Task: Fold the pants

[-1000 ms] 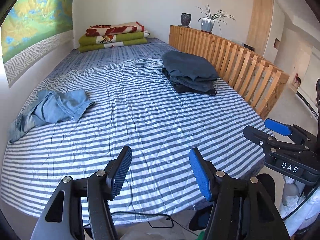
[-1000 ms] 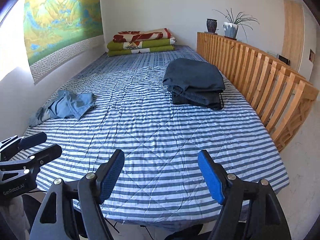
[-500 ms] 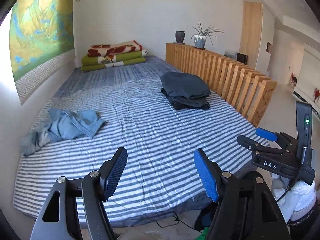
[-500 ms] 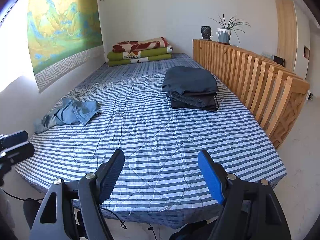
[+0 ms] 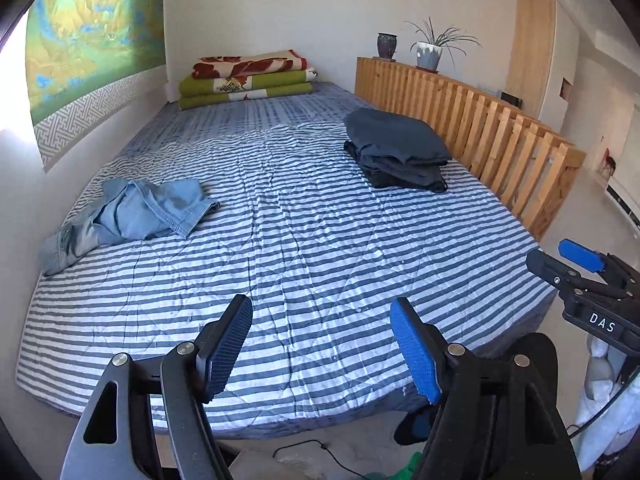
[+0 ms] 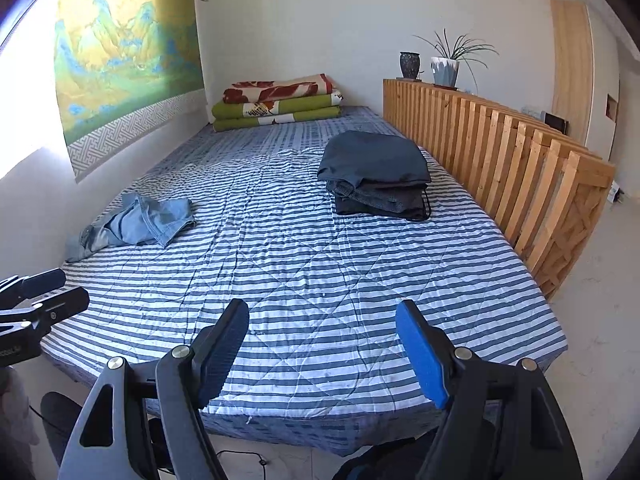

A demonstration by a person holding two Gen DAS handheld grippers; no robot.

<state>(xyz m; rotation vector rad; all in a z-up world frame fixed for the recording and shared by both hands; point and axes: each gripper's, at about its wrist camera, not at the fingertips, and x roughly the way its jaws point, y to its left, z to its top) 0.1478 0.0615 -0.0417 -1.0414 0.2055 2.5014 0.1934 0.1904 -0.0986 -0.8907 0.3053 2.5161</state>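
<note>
Bed [image 5: 320,248], striped quilt, wall on its left side, wooden rail [image 5: 500,128] on the other. Dark folded stack [image 6: 376,176] near rail. Crumpled jeans [image 5: 132,216] by wall, untouched. Left hand-held gripper [image 5: 320,344], right hand-held gripper [image 6: 324,348]: both wide, empty, well short. Risk: long reach, pinching quilt with denim.

The right gripper [image 6: 322,350] is held above the near edge of the bed [image 6: 320,280], jaws wide apart and empty. The left gripper [image 6: 44,296] enters from the left edge; its jaw state cannot be determined. Crumpled jeans [image 6: 132,224] lie at the left of the bed, near the wall. A stack of dark folded pants [image 6: 376,172] sits to the right, beside the wooden rail [image 6: 500,152]. Folded blankets [image 6: 278,102] rest at the far end.
</note>
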